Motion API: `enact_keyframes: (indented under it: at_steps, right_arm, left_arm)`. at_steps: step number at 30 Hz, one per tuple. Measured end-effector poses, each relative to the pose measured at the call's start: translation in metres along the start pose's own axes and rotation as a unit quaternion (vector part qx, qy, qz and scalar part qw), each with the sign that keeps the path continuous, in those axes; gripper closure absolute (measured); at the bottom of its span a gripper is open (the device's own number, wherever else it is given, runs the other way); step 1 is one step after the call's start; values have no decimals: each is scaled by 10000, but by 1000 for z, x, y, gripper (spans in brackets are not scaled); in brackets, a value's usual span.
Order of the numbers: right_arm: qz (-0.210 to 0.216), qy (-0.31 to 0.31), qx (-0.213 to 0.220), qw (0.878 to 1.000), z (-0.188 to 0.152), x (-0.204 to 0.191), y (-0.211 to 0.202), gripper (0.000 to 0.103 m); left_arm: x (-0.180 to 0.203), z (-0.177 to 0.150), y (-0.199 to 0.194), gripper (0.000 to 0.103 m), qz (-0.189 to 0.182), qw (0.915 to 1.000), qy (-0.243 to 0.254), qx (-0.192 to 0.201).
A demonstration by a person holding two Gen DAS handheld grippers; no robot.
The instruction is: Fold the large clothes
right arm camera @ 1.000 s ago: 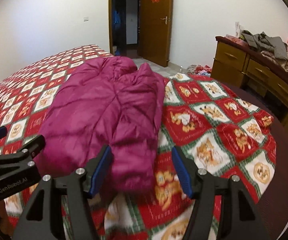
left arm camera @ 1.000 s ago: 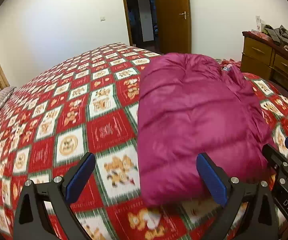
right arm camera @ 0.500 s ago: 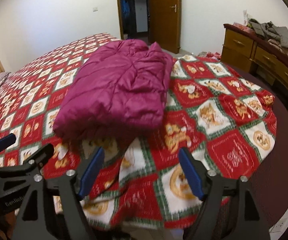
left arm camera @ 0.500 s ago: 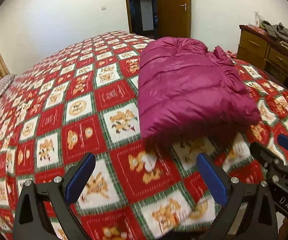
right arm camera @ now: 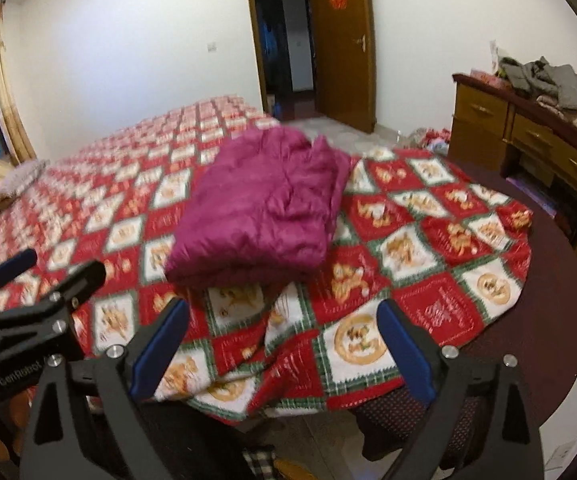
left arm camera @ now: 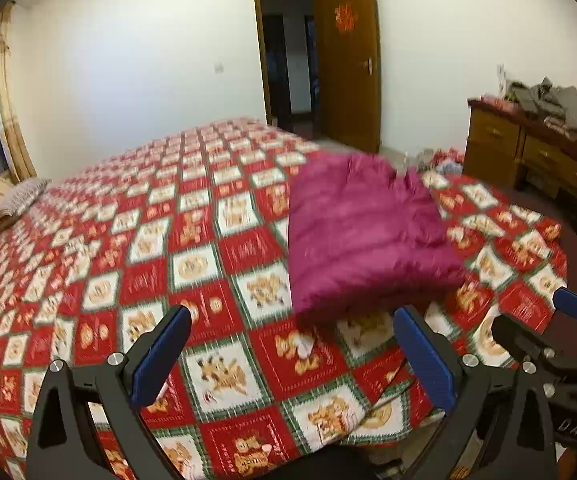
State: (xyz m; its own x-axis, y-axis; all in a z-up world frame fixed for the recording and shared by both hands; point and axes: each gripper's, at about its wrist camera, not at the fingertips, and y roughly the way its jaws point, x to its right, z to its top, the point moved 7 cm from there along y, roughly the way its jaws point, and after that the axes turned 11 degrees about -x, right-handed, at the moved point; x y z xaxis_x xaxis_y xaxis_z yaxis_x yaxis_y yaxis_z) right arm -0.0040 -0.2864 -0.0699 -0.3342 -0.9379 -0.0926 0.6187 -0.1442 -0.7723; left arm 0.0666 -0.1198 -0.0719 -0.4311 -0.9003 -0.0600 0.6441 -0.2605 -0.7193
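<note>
Closest to the cameras are two black plastic grippers with flat blue pads. The left gripper (left arm camera: 292,356) has its jaws wide apart, with nothing between them. The right gripper (right arm camera: 282,348) has jaws that are opening, and nothing is between them either. Under both lies the bedspread (left arm camera: 216,384), shiny and smooth, with red and white squares showing little bears. Its front edge is wrinkled. A bit farther back, the puffy purple jacket (right arm camera: 264,208) lies folded into a thick, soft block on the bedspread, near the bed's foot corner. Behind stand a brown wooden dresser (right arm camera: 488,128) piled with grey clothes (right arm camera: 544,78), and a brown door (left arm camera: 348,60).
</note>
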Motion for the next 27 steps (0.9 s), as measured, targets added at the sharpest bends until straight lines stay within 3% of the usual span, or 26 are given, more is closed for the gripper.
enact_keyframes:
  at_steps: [9, 14, 19, 27]
  right_arm:
    - [-52, 121, 1563, 9876, 34, 0, -81, 0]
    - [-117, 149, 2146, 9765, 42, 2, -112, 0]
    - [-98, 202, 2381, 9710, 45, 4, -120, 0]
    - [-146, 109, 2395, 9707, 43, 0, -119, 0]
  left_arm:
    - [-2, 36, -78, 1, 142, 9915, -51, 1289]
    - [-4, 46, -105, 1, 94, 9856, -160, 1681]
    - [-8, 49, -118, 1, 136, 9812, -182, 1919]
    - [-9, 49, -118, 1, 132, 9817, -223, 1884]
